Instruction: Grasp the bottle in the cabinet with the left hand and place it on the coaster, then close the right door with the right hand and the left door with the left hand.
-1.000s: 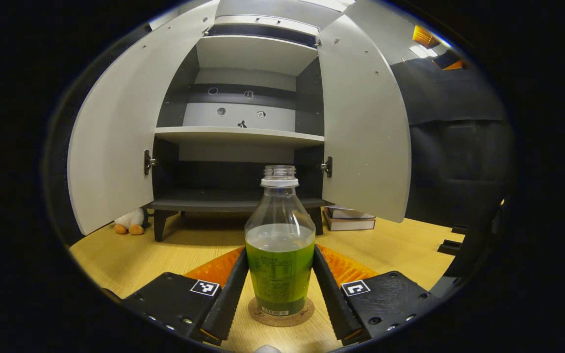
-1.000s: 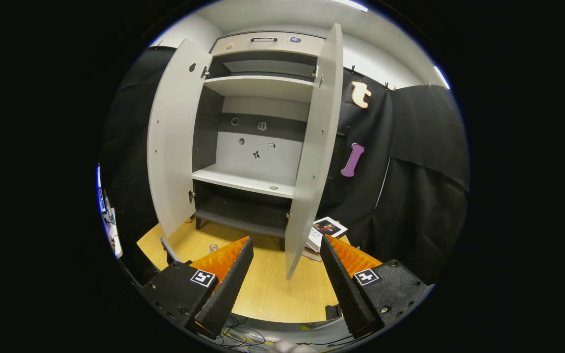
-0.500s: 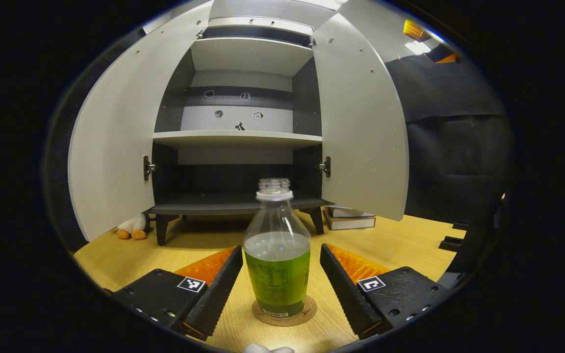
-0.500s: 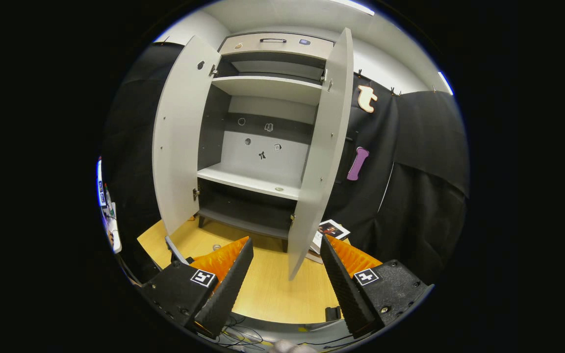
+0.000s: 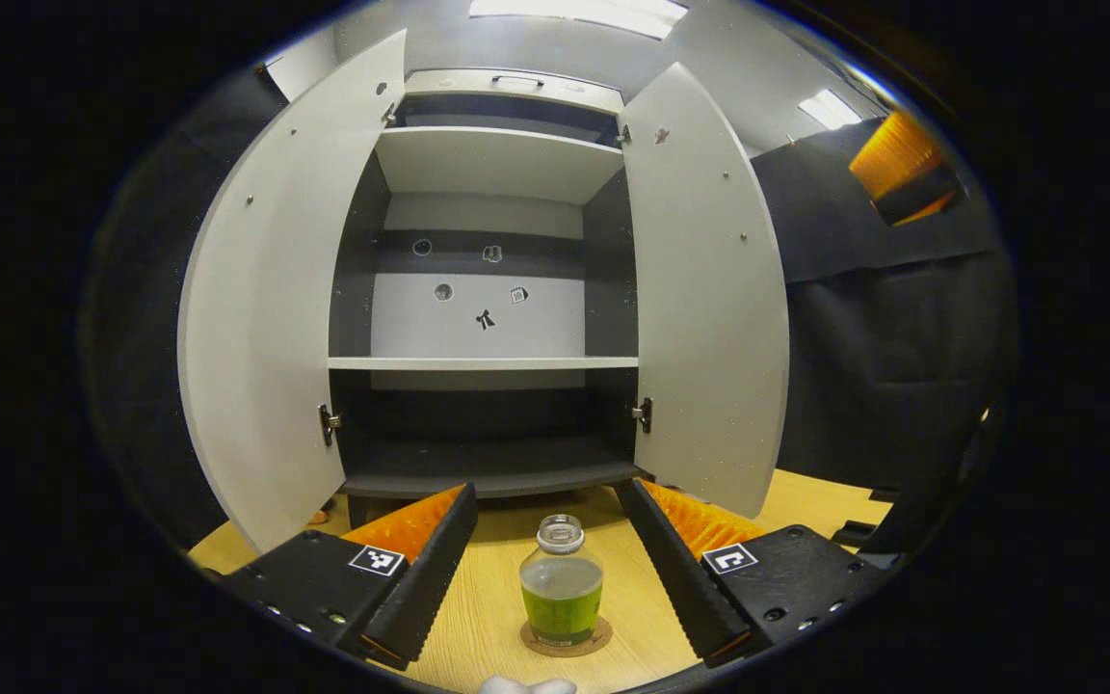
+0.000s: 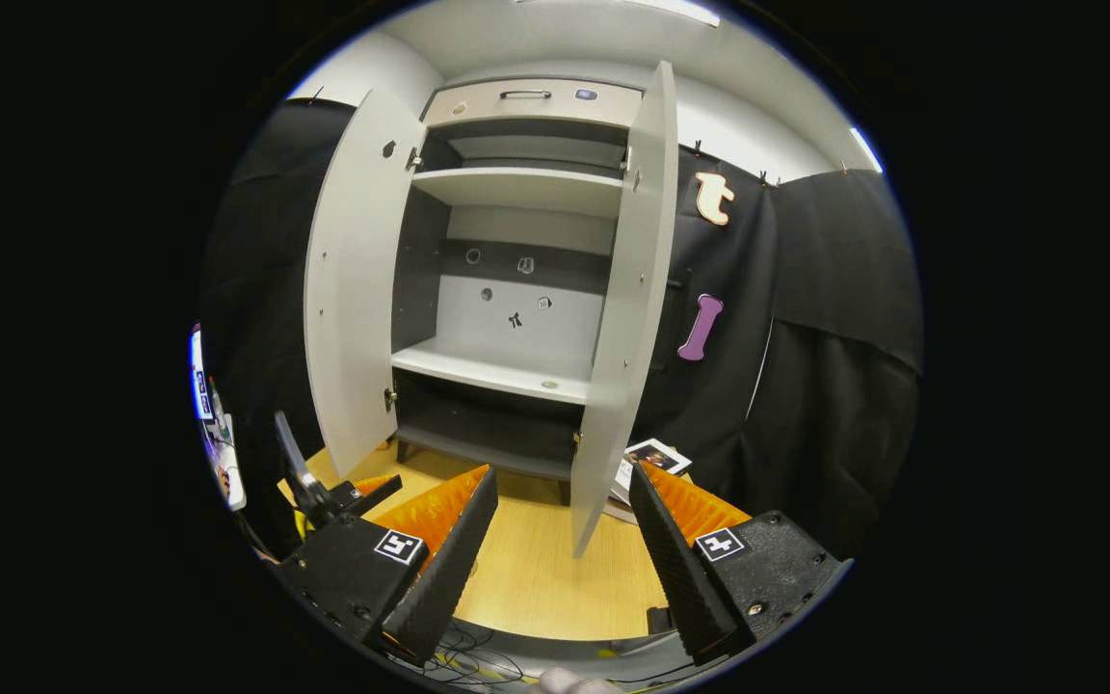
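A clear bottle [image 5: 562, 588] with green liquid and no cap stands upright on a round cork coaster [image 5: 594, 640] on the wooden table. My left gripper [image 5: 545, 495] hangs open, above and back from the bottle, and its fingers do not touch it. The grey cabinet has both doors wide open: the left door [image 5: 266, 318] and the right door [image 5: 709, 289]. In the right gripper view my right gripper [image 6: 562, 472] is open and holds nothing. It faces the right door [image 6: 627, 289], seen nearly edge-on, a short way off. The left door [image 6: 353, 280] stands to its left.
The cabinet's white shelf [image 5: 483, 363] and dark bottom shelf [image 5: 488, 463] hold nothing large. Books [image 6: 651, 453] lie on the table beside the right door. The left gripper [image 6: 324, 492] shows low at the left. Cables hang below the table's front edge [image 6: 478, 660].
My left gripper let go of the bottle, opened, and drew back and upward; the bottle stays on the coaster. The right gripper shifted only slightly.
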Tool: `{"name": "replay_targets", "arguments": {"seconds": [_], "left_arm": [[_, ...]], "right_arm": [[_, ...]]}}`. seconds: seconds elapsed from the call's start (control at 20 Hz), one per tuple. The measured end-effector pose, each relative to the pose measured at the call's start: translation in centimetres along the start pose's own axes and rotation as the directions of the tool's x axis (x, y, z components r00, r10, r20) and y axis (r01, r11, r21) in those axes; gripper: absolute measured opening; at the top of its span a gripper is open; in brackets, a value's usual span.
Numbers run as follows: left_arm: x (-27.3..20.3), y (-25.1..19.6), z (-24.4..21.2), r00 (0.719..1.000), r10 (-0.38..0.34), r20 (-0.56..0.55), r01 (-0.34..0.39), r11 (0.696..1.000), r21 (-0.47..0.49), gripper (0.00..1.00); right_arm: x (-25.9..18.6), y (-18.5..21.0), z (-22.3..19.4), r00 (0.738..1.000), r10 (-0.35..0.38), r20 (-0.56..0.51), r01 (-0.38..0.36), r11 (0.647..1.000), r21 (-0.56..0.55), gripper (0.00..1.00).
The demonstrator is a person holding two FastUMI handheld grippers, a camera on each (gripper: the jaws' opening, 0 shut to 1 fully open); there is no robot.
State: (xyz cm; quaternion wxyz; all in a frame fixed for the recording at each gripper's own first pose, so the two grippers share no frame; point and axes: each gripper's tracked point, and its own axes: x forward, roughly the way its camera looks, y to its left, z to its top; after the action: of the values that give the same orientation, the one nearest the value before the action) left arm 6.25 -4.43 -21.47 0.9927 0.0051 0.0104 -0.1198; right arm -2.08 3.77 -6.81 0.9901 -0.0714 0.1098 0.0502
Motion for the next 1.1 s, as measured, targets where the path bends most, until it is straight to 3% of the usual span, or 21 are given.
{"name": "replay_targets", "arguments": {"seconds": [0.2, 0.3, 0.35, 0.5, 0.9, 1.1], "left_arm": [[-2.0, 1.5, 6.7, 0.999, 0.047, 0.018, -0.046, 0.998, -0.049, 0.96], [-3.3, 2.9, 9.9, 0.995, 0.095, 0.028, -0.094, 0.995, -0.037, 0.94], [-4.1, 3.7, 11.4, 0.992, 0.118, 0.034, -0.117, 0.993, -0.021, 0.97], [-7.2, 4.1, 14.8, 0.990, 0.138, 0.037, -0.138, 0.990, -0.005, 0.96], [-14.8, 5.2, 18.7, 0.959, 0.284, -0.001, -0.282, 0.954, 0.101, 0.96], [-15.2, 2.9, 20.0, 0.949, 0.316, 0.003, -0.316, 0.946, 0.073, 0.96]], "right_arm": [[-0.4, -0.5, 1.9, 0.997, 0.011, 0.071, -0.014, 0.999, 0.041, 0.84], [-0.4, -1.5, 2.8, 0.995, 0.003, 0.103, -0.009, 0.998, 0.057, 0.84], [-0.3, -2.2, 3.2, 0.993, -0.003, 0.118, -0.005, 0.998, 0.067, 0.84], [0.6, -5.0, 4.3, 0.988, -0.033, 0.154, 0.018, 0.995, 0.096, 0.84], [7.7, -15.8, 7.3, 0.974, -0.113, 0.198, 0.078, 0.981, 0.175, 0.84], [13.0, -18.2, 8.9, 0.983, -0.044, 0.177, 0.005, 0.977, 0.212, 0.84]]}}
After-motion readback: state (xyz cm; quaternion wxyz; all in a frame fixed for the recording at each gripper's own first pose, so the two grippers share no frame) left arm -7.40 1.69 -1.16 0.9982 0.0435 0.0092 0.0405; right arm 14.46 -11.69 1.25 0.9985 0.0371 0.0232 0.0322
